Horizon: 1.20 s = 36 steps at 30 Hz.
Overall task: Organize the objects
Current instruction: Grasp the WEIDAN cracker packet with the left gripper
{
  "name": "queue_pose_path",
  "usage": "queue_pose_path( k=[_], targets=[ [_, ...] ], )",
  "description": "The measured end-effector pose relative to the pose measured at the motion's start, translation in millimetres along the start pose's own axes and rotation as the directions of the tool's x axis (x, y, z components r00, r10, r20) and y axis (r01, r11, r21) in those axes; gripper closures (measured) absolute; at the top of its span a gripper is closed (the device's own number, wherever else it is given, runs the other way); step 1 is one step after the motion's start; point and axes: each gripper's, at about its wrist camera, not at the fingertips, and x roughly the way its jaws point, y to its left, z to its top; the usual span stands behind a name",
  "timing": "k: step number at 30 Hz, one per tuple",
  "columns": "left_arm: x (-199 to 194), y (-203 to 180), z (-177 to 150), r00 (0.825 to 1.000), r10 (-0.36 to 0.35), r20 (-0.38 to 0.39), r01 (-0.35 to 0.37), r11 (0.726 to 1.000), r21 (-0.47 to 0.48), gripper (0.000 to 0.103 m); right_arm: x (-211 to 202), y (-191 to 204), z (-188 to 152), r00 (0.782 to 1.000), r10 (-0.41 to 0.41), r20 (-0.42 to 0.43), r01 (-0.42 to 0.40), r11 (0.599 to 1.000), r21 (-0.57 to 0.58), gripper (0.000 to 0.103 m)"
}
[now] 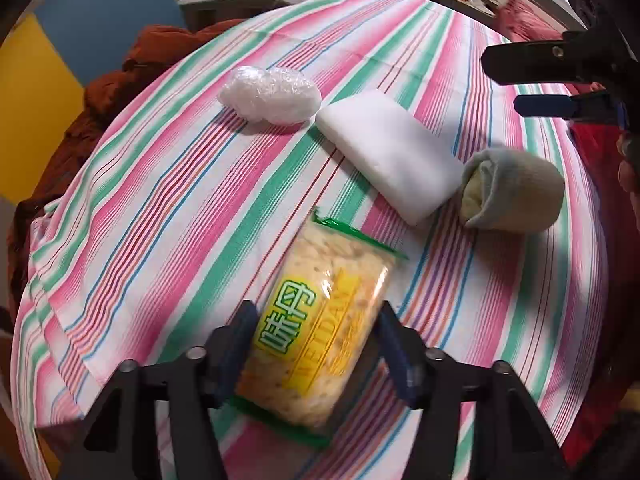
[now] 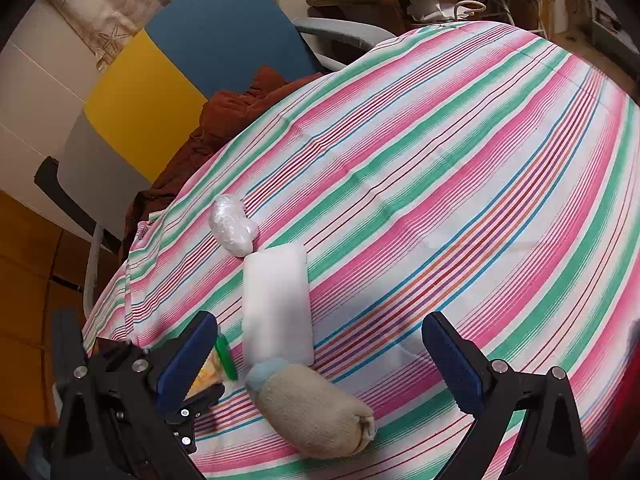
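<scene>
Seemingly mid-sorting, the left wrist view has the left gripper (image 1: 316, 344) with its jaws closed against the sides of the snack pack (image 1: 320, 340), gripping it across its width just above the striped worktop (image 1: 160, 200). Ahead lie the wrapped bundle (image 1: 270, 96), foam block (image 1: 392, 152) and sock roll (image 1: 512, 192), roughly in a row.

From the right wrist view, the right gripper (image 2: 320, 360) hangs wide open and empty over the sock roll (image 2: 316, 408), probably ready to take it.

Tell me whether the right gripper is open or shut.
Open. The right gripper has its blue pads spread wide, empty, above the rolled sock on the striped tablecloth.
</scene>
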Motion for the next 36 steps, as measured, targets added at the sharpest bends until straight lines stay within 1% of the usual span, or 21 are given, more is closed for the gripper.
queue_pose_path(
  k=[2, 4, 6, 8, 14, 16, 19, 20, 21, 23, 25, 26, 30, 34, 36],
  targets=[
    [-2, -7, -2, 0.999, 0.041, 0.001, -0.041, 0.999, -0.036, 0.048, 0, -1, 0, 1.0, 0.001, -0.001, -0.001, 1.0, 0.003, 0.0],
    [-4, -10, -4, 0.998, 0.057, 0.0, -0.057, 0.996, -0.071, 0.049, -2, -2, 0, 1.0, 0.002, 0.003, -0.002, 1.0, 0.007, 0.0],
    [-6, -11, -8, 0.997, 0.071, -0.001, -0.071, 0.988, -0.134, 0.049, -2, -3, 0, 1.0, 0.005, 0.004, -0.005, 1.0, 0.013, 0.0],
    [-9, -13, -14, 0.997, 0.081, 0.002, -0.079, 0.977, -0.198, 0.049, -2, -5, 1, 1.0, 0.012, 0.0, -0.012, 1.0, 0.021, 0.0],
    [-23, -36, -41, 0.991, 0.128, 0.027, -0.114, 0.946, -0.303, 0.049, 1, -6, -1, 0.997, 0.066, -0.034, -0.064, 0.997, 0.045, 0.0],
    [-28, -48, -53, 0.989, 0.142, 0.046, -0.12, 0.94, -0.319, 0.049, 2, -6, -1, 0.996, 0.081, -0.044, -0.079, 0.996, 0.052, 0.0],
    [-33, -81, -73, 0.981, 0.17, 0.09, -0.131, 0.932, -0.337, 0.05, 4, -7, -2, 0.995, 0.085, -0.056, -0.082, 0.995, 0.06, 0.0],
    [-35, -91, -84, 0.976, 0.188, 0.11, -0.142, 0.932, -0.333, 0.05, 5, -7, -2, 0.994, 0.088, -0.057, -0.084, 0.994, 0.064, 0.0],
    [-32, -83, -79, 0.972, 0.201, 0.125, -0.151, 0.933, -0.328, 0.05, 5, -7, -2, 0.994, 0.088, -0.058, -0.084, 0.994, 0.066, 0.0],
    [-34, -95, -91, 0.955, 0.244, 0.171, -0.18, 0.93, -0.321, 0.052, 6, -8, -2, 0.995, 0.082, -0.06, -0.078, 0.995, 0.07, 0.0],
    [-35, -98, -100, 0.943, 0.26, 0.208, -0.188, 0.931, -0.312, 0.052, 8, -9, -2, 0.995, 0.076, -0.061, -0.072, 0.995, 0.076, 0.0],
    [-36, -100, -104, 0.937, 0.264, 0.228, -0.186, 0.931, -0.314, 0.052, 8, -9, -2, 0.995, 0.076, -0.062, -0.071, 0.994, 0.078, 0.0],
    [-31, -89, -101, 0.932, 0.237, 0.274, -0.138, 0.932, -0.336, 0.052, 7, -5, -1, 0.996, 0.079, -0.049, -0.076, 0.995, 0.061, 0.0],
    [-31, -89, -106, 0.922, 0.227, 0.315, -0.116, 0.935, -0.334, 0.052, 8, 8, -1, 0.997, 0.068, -0.042, -0.068, 0.998, 0.001, 0.0],
    [-29, -93, -108, 0.918, 0.232, 0.322, -0.12, 0.935, -0.333, 0.052, 10, 15, -2, 0.998, 0.049, -0.041, -0.051, 0.998, -0.039, 0.0]
  ],
)
